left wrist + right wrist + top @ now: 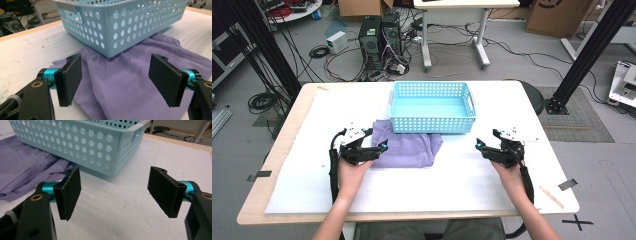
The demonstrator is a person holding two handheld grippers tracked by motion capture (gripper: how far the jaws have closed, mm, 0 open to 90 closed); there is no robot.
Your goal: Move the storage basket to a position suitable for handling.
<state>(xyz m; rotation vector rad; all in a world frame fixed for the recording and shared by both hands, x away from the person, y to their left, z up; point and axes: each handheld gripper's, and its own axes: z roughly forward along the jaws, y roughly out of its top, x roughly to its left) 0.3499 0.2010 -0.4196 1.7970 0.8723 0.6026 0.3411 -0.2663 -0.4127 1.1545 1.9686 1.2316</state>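
The left gripper (379, 145) hovers wide-jawed over the purple cloth (130, 82) beside the blue basket (432, 123); the right gripper (480, 145), jaws wide, hangs above bare surface (130, 220).

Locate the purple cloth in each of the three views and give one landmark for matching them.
High view: the purple cloth lies left of centre, its far edge under the blue basket.
Left gripper view: it spreads across the middle, between the open left tongs.
Right gripper view: it lies at the left edge.
Shared landmark: the blue basket's perforated wall.
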